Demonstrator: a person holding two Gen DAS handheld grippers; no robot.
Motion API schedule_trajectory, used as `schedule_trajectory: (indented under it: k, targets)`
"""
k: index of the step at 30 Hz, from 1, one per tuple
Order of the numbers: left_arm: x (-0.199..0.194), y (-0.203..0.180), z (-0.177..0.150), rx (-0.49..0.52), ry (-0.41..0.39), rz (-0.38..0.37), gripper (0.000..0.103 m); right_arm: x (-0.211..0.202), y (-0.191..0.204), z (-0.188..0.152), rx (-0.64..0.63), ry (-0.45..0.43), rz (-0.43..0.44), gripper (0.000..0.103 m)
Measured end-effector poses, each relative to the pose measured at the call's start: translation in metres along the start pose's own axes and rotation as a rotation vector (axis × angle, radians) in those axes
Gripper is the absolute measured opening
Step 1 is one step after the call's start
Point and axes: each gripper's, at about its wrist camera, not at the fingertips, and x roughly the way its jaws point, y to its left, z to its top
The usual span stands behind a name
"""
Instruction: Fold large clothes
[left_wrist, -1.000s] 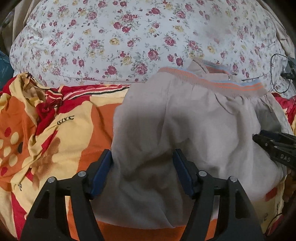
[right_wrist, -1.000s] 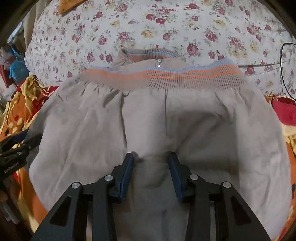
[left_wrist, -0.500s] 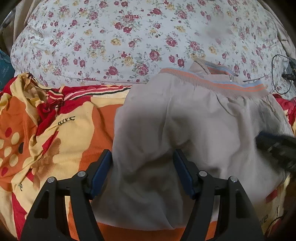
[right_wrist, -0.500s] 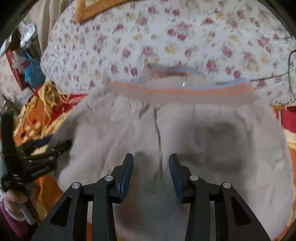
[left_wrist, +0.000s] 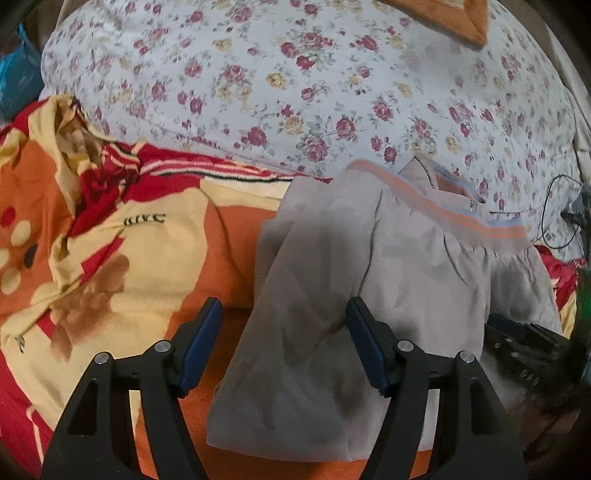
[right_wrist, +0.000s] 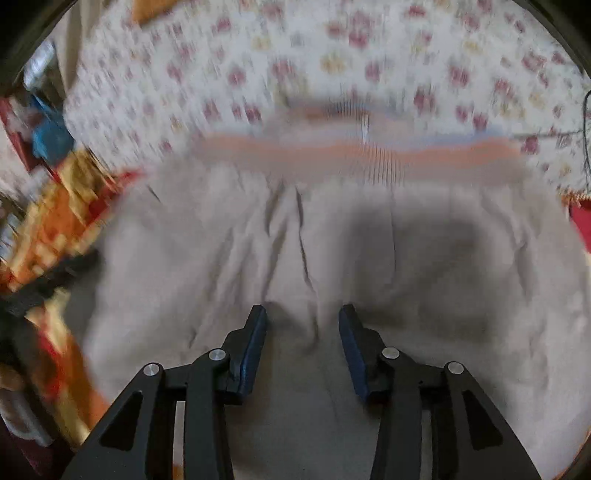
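A beige garment (left_wrist: 388, 280) with an orange and blue ribbed band (left_wrist: 461, 218) lies folded on an orange, red and yellow blanket (left_wrist: 122, 258). My left gripper (left_wrist: 282, 341) is open and empty, its jaws wide apart over the garment's left edge. The right gripper's black body (left_wrist: 524, 350) shows at the garment's right side. In the blurred right wrist view, my right gripper (right_wrist: 303, 334) is open and empty above the middle of the garment (right_wrist: 369, 258), with the ribbed band (right_wrist: 351, 151) beyond it. The left gripper (right_wrist: 44, 284) shows blurred at the left.
A white bedcover with red flowers (left_wrist: 314, 81) rises behind the garment. An orange cloth corner (left_wrist: 461, 18) lies on it at the top. A black cable (left_wrist: 554, 214) loops at the right. Blue and red clutter (right_wrist: 48, 129) sits at the far left.
The garment's left side has been folded inward, so it is narrower. Both grippers have pulled back and risen; the right wrist view is now blurred by motion.
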Motion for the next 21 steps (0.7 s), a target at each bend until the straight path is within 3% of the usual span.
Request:
schedule_trajectory:
  k: [3,6,10,18,21]
  targets:
    - [0.002,0.003,0.0,-0.018,0.01,-0.006,0.068,-0.003,0.008,-0.002,-0.04,-0.025,-0.039,0.043]
    - [0.0,0.007,0.002,-0.033,0.002,-0.002,0.068,-0.018,0.006,0.004,0.006,-0.065,0.028,0.042]
    - [0.003,0.017,0.005,-0.077,0.004,-0.009,0.072,-0.028,0.011,0.016,-0.009,-0.118,0.014,0.042]
    - [0.021,0.025,0.014,-0.114,0.03,-0.036,0.08,0.016,0.013,0.033,0.039,-0.064,0.018,0.043]
    - [0.027,0.024,0.017,-0.117,0.033,-0.048,0.081,0.016,0.013,0.032,0.029,-0.07,0.01,0.043]
